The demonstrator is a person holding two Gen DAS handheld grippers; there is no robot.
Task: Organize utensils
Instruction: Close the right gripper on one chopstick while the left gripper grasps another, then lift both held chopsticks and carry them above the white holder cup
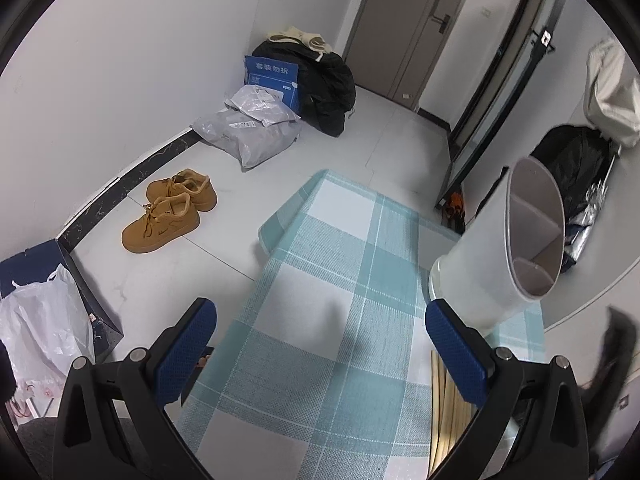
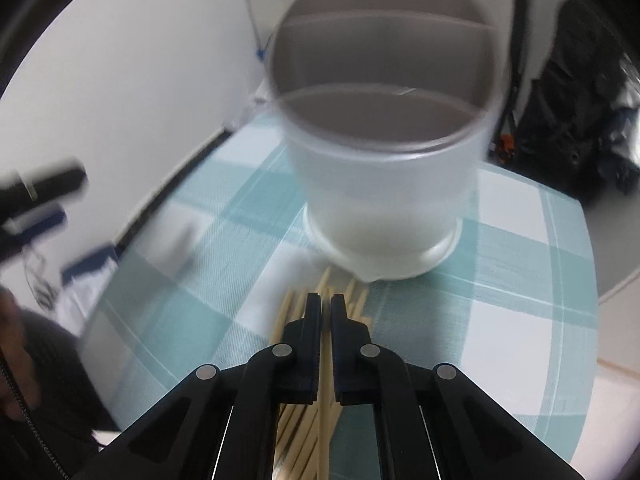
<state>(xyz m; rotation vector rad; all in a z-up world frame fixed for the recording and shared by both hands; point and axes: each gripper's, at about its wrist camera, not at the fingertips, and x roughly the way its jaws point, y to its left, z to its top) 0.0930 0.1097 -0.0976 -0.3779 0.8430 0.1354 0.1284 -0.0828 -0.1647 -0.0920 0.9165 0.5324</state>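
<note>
Through the left wrist camera we see our left gripper (image 1: pixel 320 344) with its jaws spread wide and nothing between the blue pads (image 1: pixel 456 354) — it hangs above a table covered in a teal-and-white checked cloth (image 1: pixel 320 280). A white utensil holder (image 1: pixel 504 248), divided inside into compartments, stands at the right side of the cloth just beyond the right pad. Pale wooden chopsticks (image 1: pixel 444 408) lie flat on the cloth beneath that pad, near the holder's base. Off the table, a pair of tan shoes (image 1: pixel 172 208) sits on the floor by the wall, with grey parcels (image 1: pixel 248 128) further back.

Through the right wrist camera, which is blurred, we see our right gripper (image 2: pixel 326 304) clenched, its fingers nearly touching. The bundle of chopsticks (image 2: pixel 296 420) lies directly under it, and one stick shows in the slit between the fingers — whether it is actually pinched we cannot tell. The holder (image 2: pixel 380 184) stands upright just ahead, the chopstick tips reaching its base. The left gripper (image 2: pixel 36 204) appears at the left edge.
</note>
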